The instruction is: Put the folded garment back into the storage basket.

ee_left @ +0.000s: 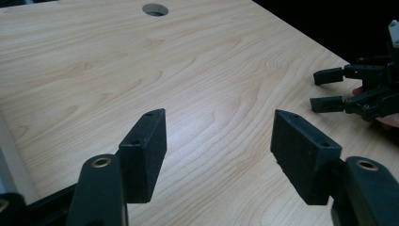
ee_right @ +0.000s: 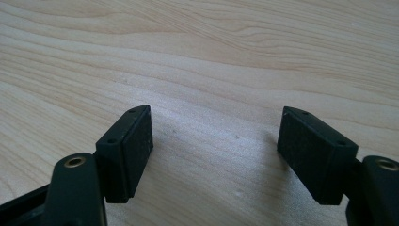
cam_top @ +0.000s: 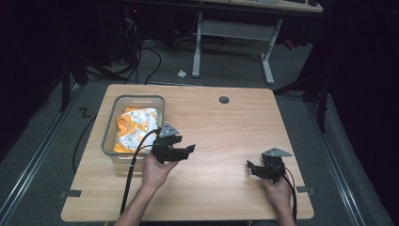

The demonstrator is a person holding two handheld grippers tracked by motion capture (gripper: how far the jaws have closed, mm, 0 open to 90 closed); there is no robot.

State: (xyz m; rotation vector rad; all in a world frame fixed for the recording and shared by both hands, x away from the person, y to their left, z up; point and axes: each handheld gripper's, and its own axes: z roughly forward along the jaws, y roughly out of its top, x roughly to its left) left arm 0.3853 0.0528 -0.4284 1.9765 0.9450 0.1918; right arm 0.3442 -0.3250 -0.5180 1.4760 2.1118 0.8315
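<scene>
Handling: cloth [cam_top: 134, 127] looks soft, limp and light, likely to sag and drape when lifted; a pinch on a raised fold near its top should hold best.
Look: crumpled orange and white patterned fabric, bunched into a heap.
Place: inside the clear plastic bin [cam_top: 109, 129], left of centre in the high view, on the wooden table [cam_top: 226, 136].
Left claw [cam_top: 181, 148]: spread, empty, just right of the bin.
Right claw [cam_top: 251, 168]: spread, empty, lower right, well apart from the cloth.
</scene>
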